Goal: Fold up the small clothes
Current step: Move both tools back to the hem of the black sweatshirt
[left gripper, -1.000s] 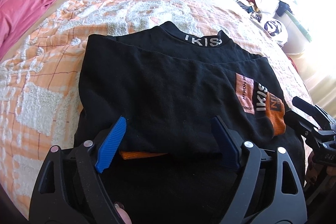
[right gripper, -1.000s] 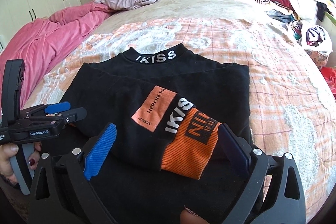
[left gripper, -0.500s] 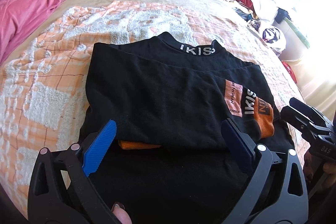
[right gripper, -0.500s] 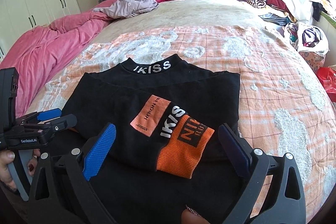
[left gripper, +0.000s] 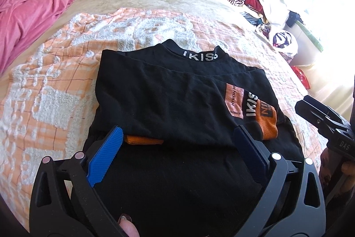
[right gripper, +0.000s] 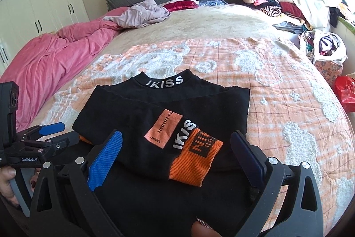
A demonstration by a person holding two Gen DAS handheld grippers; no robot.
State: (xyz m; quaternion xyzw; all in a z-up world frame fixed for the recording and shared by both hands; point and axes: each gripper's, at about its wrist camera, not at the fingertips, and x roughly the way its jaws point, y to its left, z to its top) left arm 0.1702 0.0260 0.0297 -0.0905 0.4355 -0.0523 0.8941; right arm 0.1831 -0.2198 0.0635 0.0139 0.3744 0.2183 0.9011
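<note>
A black top [right gripper: 164, 108] is laid flat on the bed [right gripper: 288, 86], on an orange and white blanket [right gripper: 255, 72]. Its sleeves are folded in, and one orange cuff [right gripper: 195, 161] is seen at about 5 o'clock on the top. The collar is at 12 o'clock.

The left gripper [left gripper: 177, 148] is held above the near edge of the top. Its jaws have just been opened wider than a second ago, and nothing is held between them. The right gripper [right gripper: 175, 150] is also held wide open and empty, over the orange cuff.

Since the earlier frame, both grippers are seen pulled back and up, so more of the bed is shown.
</note>
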